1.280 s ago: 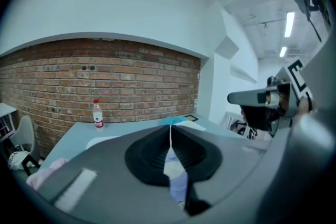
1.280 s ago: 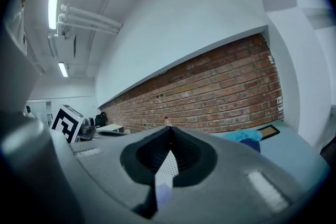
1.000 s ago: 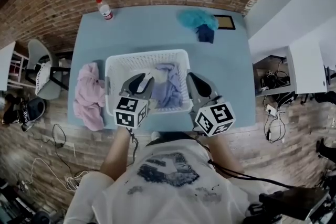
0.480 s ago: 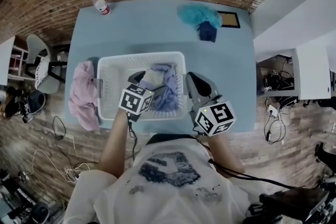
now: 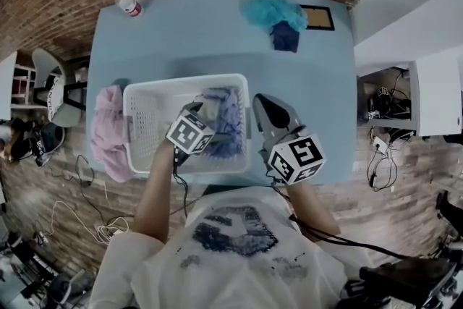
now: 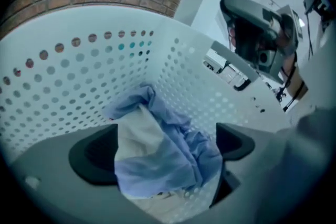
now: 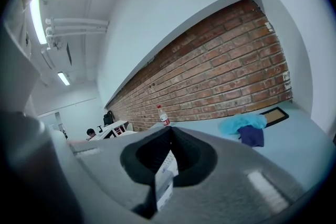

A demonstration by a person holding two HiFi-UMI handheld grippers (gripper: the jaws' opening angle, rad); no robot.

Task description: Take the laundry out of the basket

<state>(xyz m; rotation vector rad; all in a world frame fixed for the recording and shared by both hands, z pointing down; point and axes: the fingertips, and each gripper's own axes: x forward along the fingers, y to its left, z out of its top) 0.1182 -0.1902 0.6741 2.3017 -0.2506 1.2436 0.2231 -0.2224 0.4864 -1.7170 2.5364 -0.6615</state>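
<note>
A white perforated basket (image 5: pixel 145 90) stands on the blue table with a crumpled blue and white cloth (image 5: pixel 223 121) in its right half. My left gripper (image 5: pixel 200 112) points steeply down into the basket. In the left gripper view its jaws have just been opening and now stand wide. The blue cloth (image 6: pixel 163 149) lies between the pads (image 6: pixel 93 159), which do not press on it. My right gripper (image 5: pixel 269 112) hovers just right of the basket, nearly level. In the right gripper view its tips (image 7: pixel 169 136) meet, with nothing between them.
A pink cloth (image 5: pixel 108 132) lies on the table left of the basket. At the table's far side are a teal cloth (image 5: pixel 271 11), a navy cloth (image 5: pixel 285 37), a dark frame (image 5: pixel 318 17) and a bottle (image 5: pixel 124 2). A brick wall runs behind.
The left gripper has tipped downward and sunk into the basket over the blue cloth, and its jaws have spread. The right gripper has shifted a little beside the basket.
</note>
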